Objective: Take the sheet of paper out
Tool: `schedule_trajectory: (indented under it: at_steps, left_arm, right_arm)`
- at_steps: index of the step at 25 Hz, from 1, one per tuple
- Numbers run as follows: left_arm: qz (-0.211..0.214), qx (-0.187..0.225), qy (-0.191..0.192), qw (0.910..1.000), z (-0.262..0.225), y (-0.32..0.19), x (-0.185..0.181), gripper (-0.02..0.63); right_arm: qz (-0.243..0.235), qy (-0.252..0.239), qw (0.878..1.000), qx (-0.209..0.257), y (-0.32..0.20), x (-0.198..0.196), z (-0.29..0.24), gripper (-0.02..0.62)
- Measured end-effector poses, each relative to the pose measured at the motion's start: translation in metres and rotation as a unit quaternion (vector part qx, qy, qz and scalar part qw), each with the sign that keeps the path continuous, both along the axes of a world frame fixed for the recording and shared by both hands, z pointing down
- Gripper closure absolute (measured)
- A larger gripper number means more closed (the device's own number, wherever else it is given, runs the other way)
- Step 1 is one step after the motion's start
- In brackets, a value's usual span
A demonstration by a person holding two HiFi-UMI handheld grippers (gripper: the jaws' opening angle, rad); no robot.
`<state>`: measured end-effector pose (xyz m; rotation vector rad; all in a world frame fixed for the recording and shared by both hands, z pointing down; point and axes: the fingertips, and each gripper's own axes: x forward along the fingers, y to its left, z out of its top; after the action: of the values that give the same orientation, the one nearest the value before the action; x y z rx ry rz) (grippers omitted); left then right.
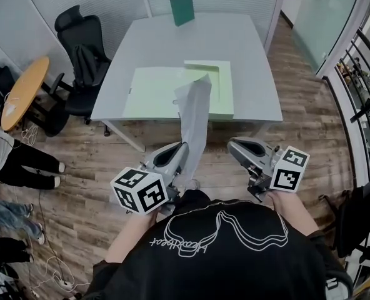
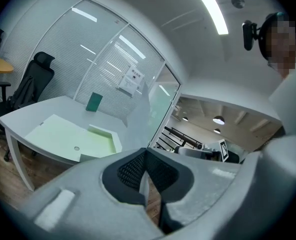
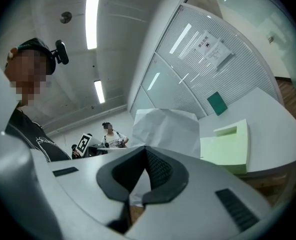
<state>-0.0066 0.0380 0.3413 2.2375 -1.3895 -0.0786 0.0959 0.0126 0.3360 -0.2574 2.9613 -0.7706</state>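
A pale grey sheet of paper stands upright off the table's near edge, and my left gripper is shut on its bottom edge. In the left gripper view the sheet rises edge-on from between the closed pads of that gripper. The open light-green folder lies flat on the grey table, with its raised pocket on the right. My right gripper hangs level to the right of the sheet, jaws together, holding nothing. In the right gripper view this gripper faces the sheet.
A dark green book stands at the table's far edge. A black office chair and a round wooden table are at the left, with people and cables on the floor there. A railing runs along the right.
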Motion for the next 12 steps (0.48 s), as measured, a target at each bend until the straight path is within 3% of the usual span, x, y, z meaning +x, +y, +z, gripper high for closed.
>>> schedule_trajectory:
  at_steps: [12]
  left_arm:
    - [0.011,-0.007,-0.008,0.9999,0.007,0.001,0.006,0.594]
  right_arm:
    - [0.010,0.014,1.000,-0.004,-0.003,0.000,0.011,0.588]
